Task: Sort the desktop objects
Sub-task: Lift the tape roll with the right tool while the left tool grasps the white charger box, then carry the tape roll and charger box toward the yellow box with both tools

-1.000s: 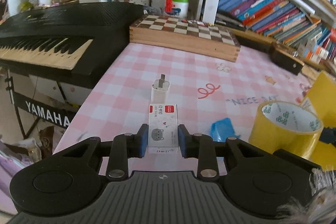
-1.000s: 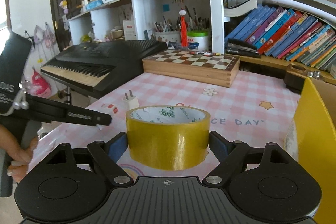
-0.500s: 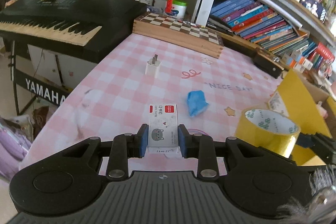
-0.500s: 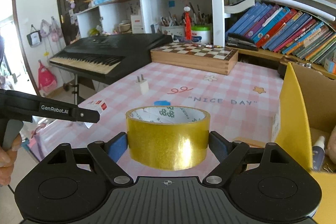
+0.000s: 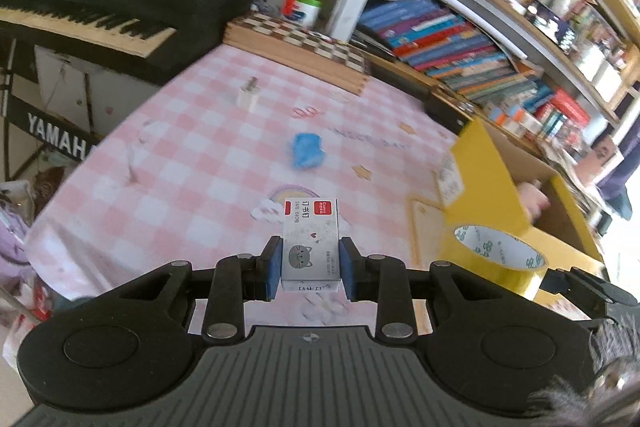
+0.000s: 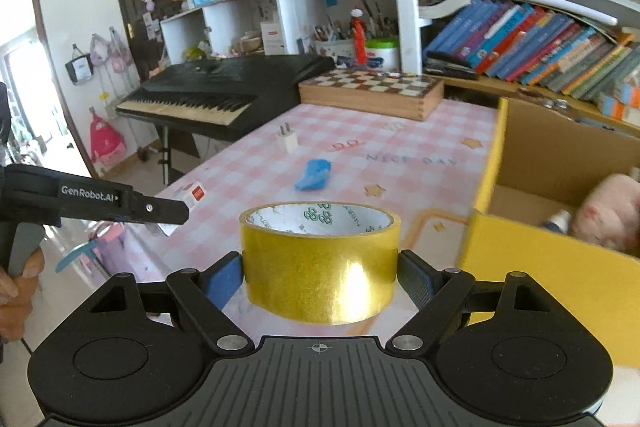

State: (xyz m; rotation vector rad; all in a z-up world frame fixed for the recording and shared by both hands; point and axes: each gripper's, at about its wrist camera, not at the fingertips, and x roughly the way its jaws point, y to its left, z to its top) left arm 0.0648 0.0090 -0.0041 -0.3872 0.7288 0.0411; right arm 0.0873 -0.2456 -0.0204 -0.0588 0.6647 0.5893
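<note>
The left hand-held gripper [image 5: 310,267] clenches a small white cardboard box with a printed grey cat face [image 5: 310,247] between blue pads, low in the frame's centre. The right hand-held gripper [image 6: 320,273] grasps a wide glossy yellow roll of tape [image 6: 320,267] by its curved sides, lower centre. Behind, on the pink-checked desk [image 6: 360,131], lie a crumpled blue scrap [image 6: 314,175] and a white plug adapter [image 6: 287,139]. An open yellow cardboard box [image 6: 520,255] fills the right edge.
</note>
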